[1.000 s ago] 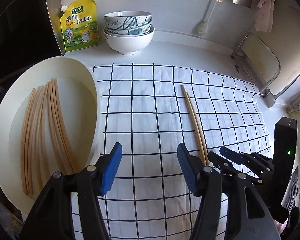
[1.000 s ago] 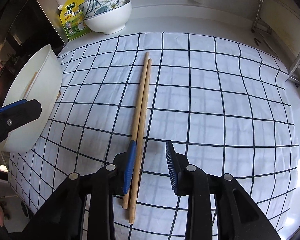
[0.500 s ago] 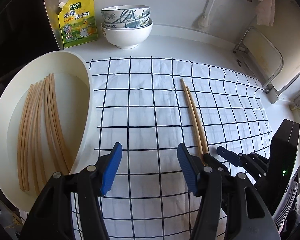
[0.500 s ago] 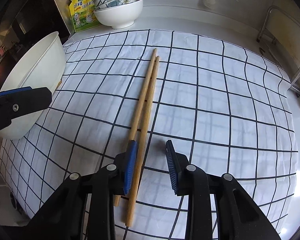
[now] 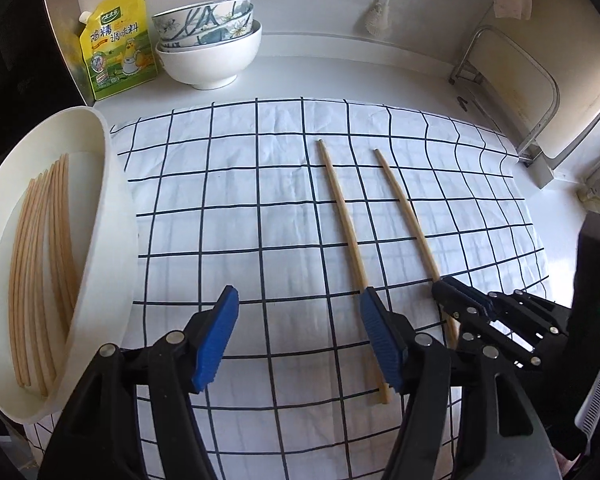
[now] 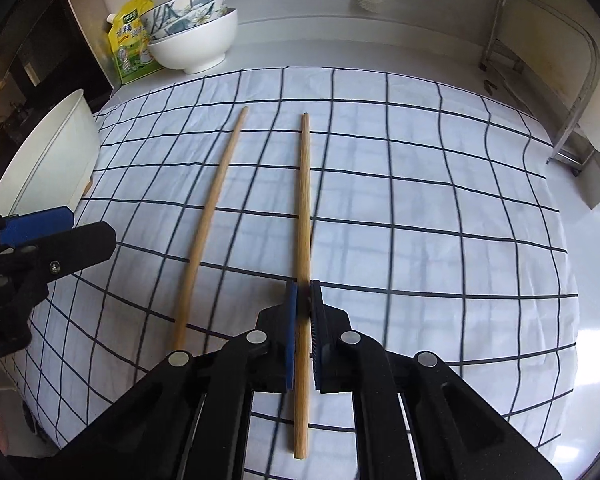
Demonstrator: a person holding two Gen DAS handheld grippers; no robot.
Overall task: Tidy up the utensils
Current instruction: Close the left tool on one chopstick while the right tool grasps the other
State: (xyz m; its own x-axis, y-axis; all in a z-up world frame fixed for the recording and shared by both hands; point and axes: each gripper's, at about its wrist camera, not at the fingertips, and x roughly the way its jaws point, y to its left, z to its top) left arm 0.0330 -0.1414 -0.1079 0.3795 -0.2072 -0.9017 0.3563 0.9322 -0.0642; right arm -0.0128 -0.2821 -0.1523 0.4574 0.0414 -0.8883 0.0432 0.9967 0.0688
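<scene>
Two wooden chopsticks lie apart on the checked cloth (image 5: pixel 260 208). My right gripper (image 6: pixel 303 320) is shut on the right chopstick (image 6: pixel 305 200) near its thick end; it also shows in the left wrist view (image 5: pixel 404 208), with the right gripper (image 5: pixel 460 304) on it. The left chopstick (image 6: pixel 208 216) lies free on the cloth (image 6: pixel 420 200); in the left wrist view (image 5: pixel 342 216) its near end runs beside my right blue pad. My left gripper (image 5: pixel 298 336) is open and empty above the cloth. A white tub (image 5: pixel 112 208) at the left holds several chopsticks (image 5: pixel 40 264).
Stacked bowls (image 5: pixel 210 48) and a yellow seasoning pouch (image 5: pixel 116 44) stand at the back left. A folding metal rack (image 5: pixel 512 92) stands at the right. A brush (image 5: pixel 378 20) hangs on the back wall. The tub's wall (image 6: pixel 56 160) is at the left.
My right gripper has closed on one chopstick and drawn it to the right, so the pair now lies apart. The left gripper stays open.
</scene>
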